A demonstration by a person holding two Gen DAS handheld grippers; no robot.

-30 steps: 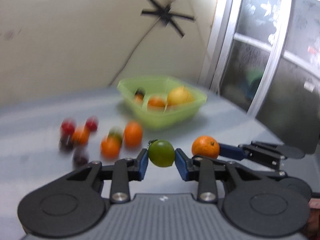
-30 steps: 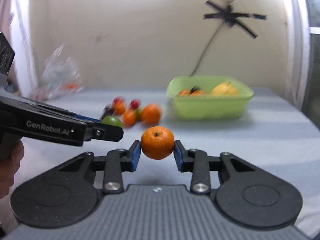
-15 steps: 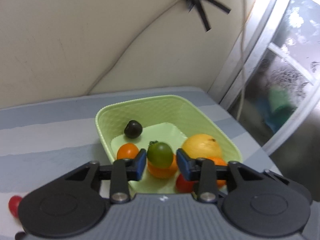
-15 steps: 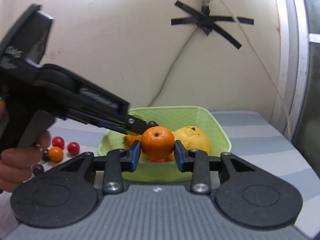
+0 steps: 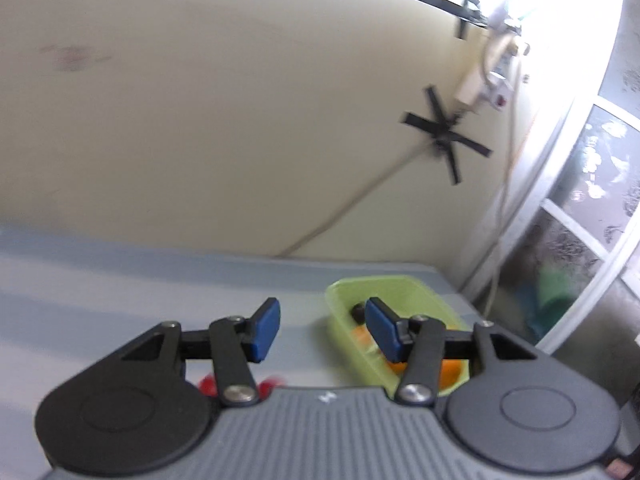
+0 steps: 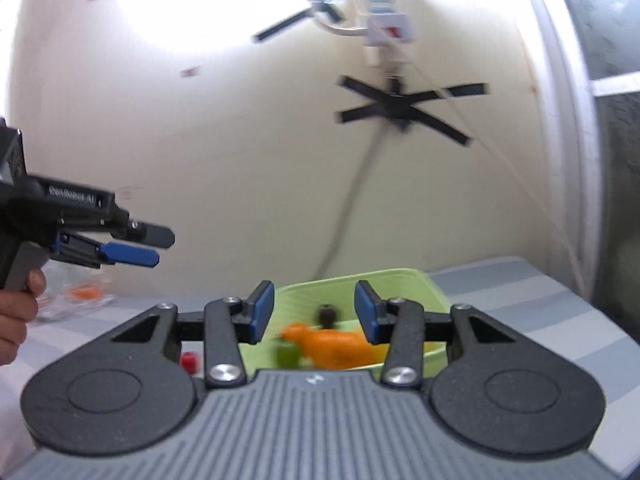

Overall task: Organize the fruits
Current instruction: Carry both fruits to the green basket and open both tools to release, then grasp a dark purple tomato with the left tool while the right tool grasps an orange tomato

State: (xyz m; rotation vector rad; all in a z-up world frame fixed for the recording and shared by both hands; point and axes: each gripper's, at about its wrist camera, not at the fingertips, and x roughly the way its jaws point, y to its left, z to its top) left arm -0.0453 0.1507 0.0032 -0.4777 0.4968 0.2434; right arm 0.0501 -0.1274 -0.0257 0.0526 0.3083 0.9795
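The grey-striped table (image 6: 560, 308) carries a light-green plastic basket (image 6: 404, 284) near the window. Blurred orange fruits (image 6: 336, 346), a green fruit (image 6: 288, 354) and a dark berry (image 6: 328, 314) lie inside. The right gripper (image 6: 315, 312) and left gripper (image 5: 322, 330) have just been opening; their blue-padded fingers (image 5: 262, 330) stand apart, nothing between them.

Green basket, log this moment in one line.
left gripper: open, empty | right gripper: open, empty | green basket: holds fruit
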